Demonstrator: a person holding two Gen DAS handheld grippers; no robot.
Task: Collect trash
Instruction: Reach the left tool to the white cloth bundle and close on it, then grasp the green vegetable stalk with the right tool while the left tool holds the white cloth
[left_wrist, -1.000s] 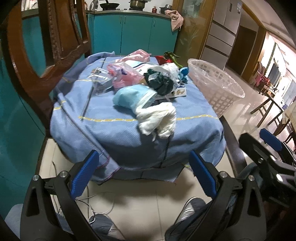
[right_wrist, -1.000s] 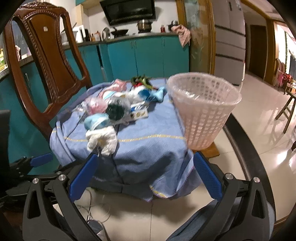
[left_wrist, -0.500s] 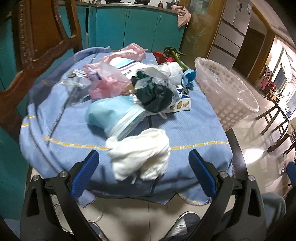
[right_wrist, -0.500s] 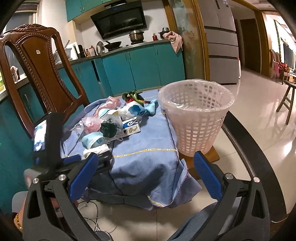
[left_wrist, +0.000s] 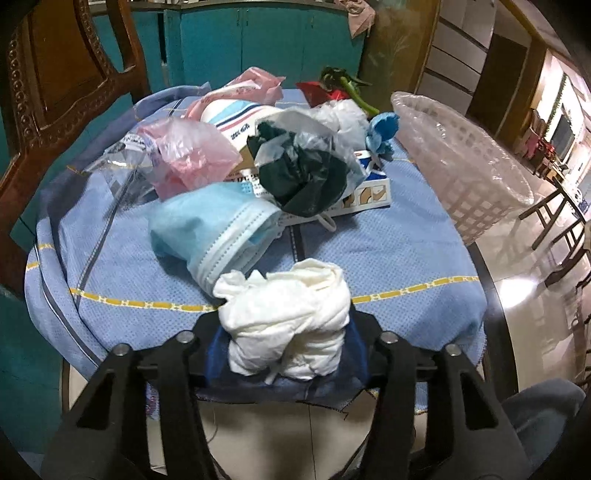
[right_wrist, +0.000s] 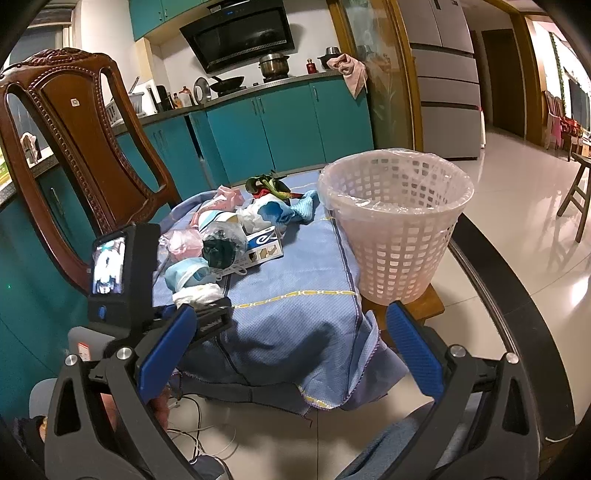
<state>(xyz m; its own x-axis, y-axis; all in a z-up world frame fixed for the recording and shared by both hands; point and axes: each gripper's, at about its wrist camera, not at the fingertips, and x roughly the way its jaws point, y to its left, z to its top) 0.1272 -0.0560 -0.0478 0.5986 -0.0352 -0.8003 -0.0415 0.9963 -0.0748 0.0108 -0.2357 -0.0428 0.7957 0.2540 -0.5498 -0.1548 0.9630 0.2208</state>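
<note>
A crumpled white tissue wad (left_wrist: 288, 317) lies at the near edge of the blue cloth (left_wrist: 388, 258), and my left gripper (left_wrist: 286, 349) is shut on it; it also shows in the right wrist view (right_wrist: 197, 293). Behind it lie a blue face mask (left_wrist: 210, 229), a dark green bag in clear plastic (left_wrist: 303, 173), a pink bag (left_wrist: 188, 155) and a flat box (left_wrist: 369, 192). A white lattice basket with a clear liner (right_wrist: 395, 225) stands to the right. My right gripper (right_wrist: 290, 349) is open and empty, held back from the cloth's front edge.
A carved wooden chair (right_wrist: 77, 147) stands at the left behind the cloth. Teal cabinets (right_wrist: 280, 129) line the back. Green stems and a red wrapper (left_wrist: 332, 88) lie at the far end of the pile. Glossy floor (right_wrist: 517, 229) lies at the right, cables below.
My left gripper moved forward to the cloth's near edge and closed on the white tissue wad. The right gripper rose and drew back a little, staying open.
</note>
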